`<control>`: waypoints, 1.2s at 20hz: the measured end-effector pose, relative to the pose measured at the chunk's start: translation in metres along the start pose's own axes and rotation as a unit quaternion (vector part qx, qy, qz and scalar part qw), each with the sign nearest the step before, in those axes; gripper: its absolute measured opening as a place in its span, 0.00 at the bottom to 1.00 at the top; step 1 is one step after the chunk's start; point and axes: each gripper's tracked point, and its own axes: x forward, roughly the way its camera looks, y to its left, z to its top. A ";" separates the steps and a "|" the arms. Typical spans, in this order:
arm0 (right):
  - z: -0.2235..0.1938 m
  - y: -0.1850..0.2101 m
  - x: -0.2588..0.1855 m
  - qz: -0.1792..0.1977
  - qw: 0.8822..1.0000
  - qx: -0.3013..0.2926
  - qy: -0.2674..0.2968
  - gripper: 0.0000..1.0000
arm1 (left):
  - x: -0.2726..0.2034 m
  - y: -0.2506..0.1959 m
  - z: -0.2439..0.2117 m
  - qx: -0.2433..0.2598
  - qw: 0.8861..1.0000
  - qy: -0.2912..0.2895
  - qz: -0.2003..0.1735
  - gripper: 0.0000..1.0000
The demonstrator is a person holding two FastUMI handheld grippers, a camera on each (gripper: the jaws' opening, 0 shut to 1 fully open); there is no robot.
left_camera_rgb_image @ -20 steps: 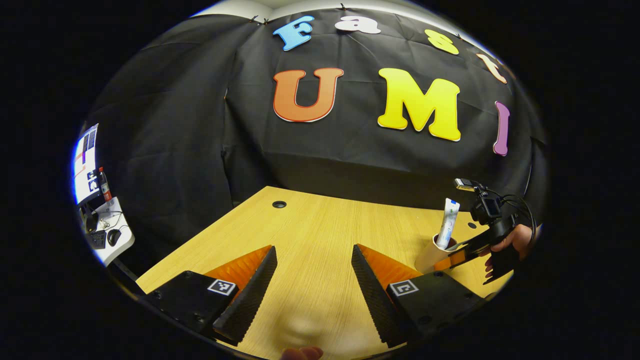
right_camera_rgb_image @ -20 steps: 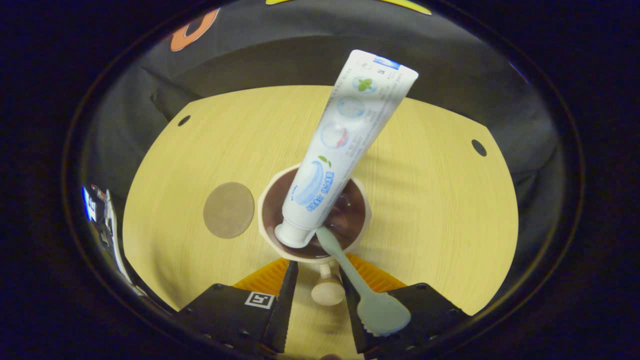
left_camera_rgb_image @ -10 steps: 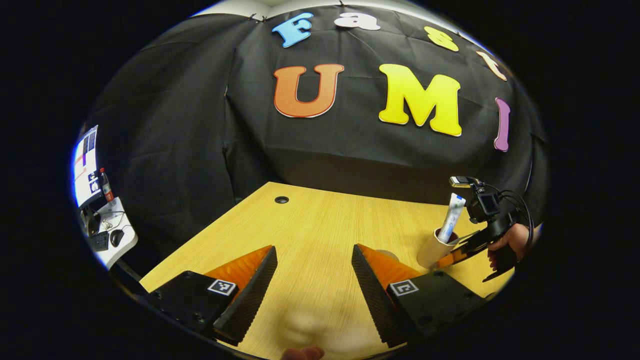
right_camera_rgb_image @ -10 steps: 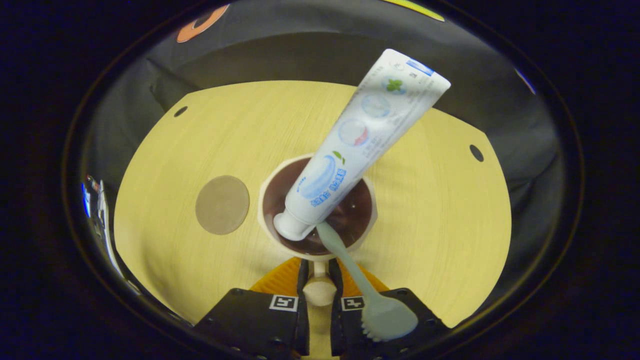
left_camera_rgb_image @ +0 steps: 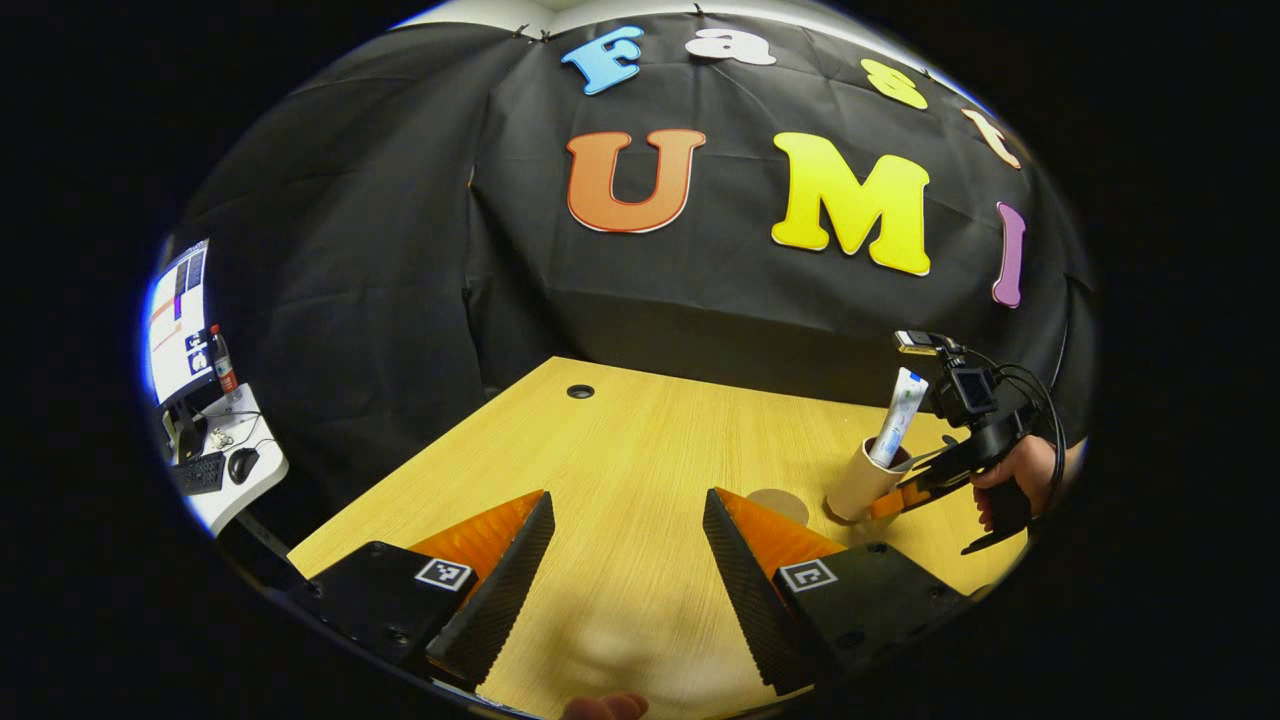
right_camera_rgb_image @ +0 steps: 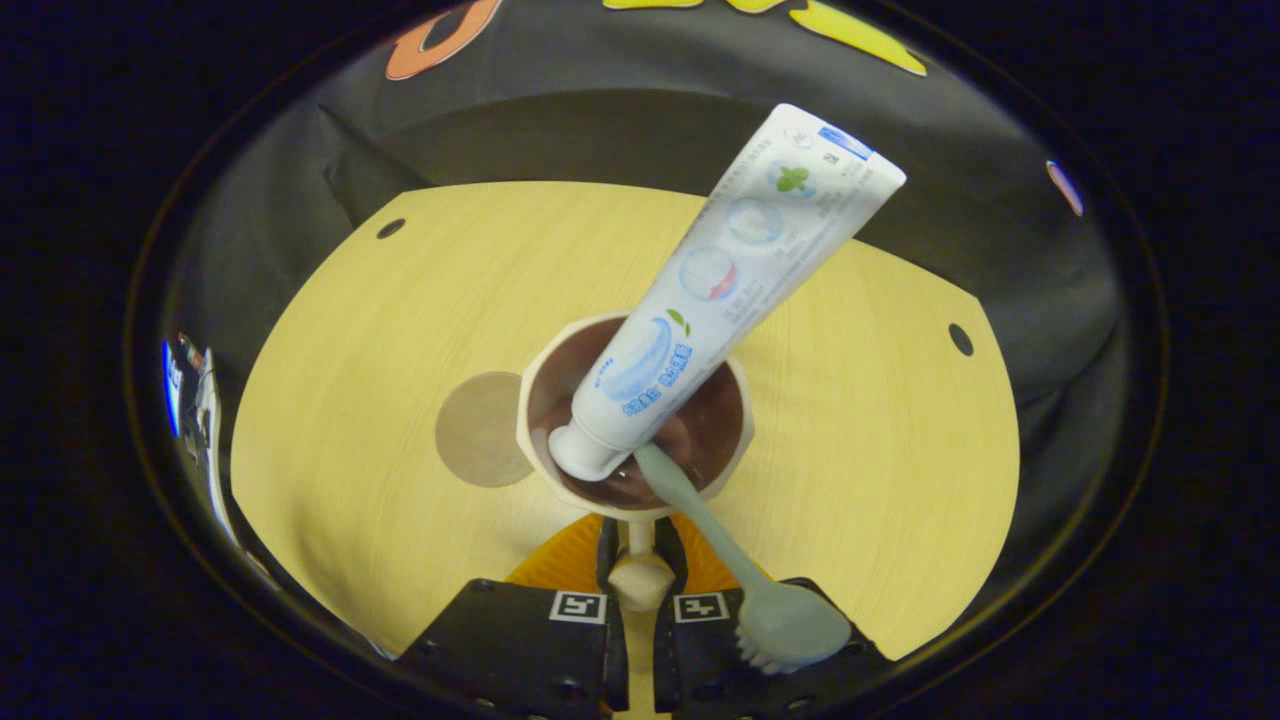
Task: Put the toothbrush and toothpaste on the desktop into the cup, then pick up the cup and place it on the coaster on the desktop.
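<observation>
The left tongs hovered above the near edge of the tabletop, fingers spread wide and holding nothing, probably parked clear of the working side.

The coaster lay flat toward the tabletop's left side, just beside the cup; the cup's rim overlapped it in the right gripper view, so contact could not be judged.

The toothpaste stood cap-down in the cup, leaning on the far rim. The toothbrush rested handle-down, bristle head overhanging the near rim.

The right tongs were closed on the cup's handle knob, giving a firm hold for transfer.

Tube printing was not legible.
</observation>
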 end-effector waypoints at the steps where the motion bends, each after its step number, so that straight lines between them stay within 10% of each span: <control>1: 0.000 -0.001 0.000 0.005 1.000 -0.002 -0.001 0.10 | -0.002 0.004 0.002 -0.001 1.000 -0.001 0.003 0.95; 19: -0.004 -0.007 -0.006 0.007 0.999 -0.036 0.023 0.09 | -0.034 0.076 -0.007 -0.014 0.999 0.002 0.051 0.95; 24: -0.007 -0.004 -0.014 0.000 0.999 -0.032 0.034 0.41 | -0.033 0.075 -0.004 -0.009 0.999 -0.001 0.036 0.95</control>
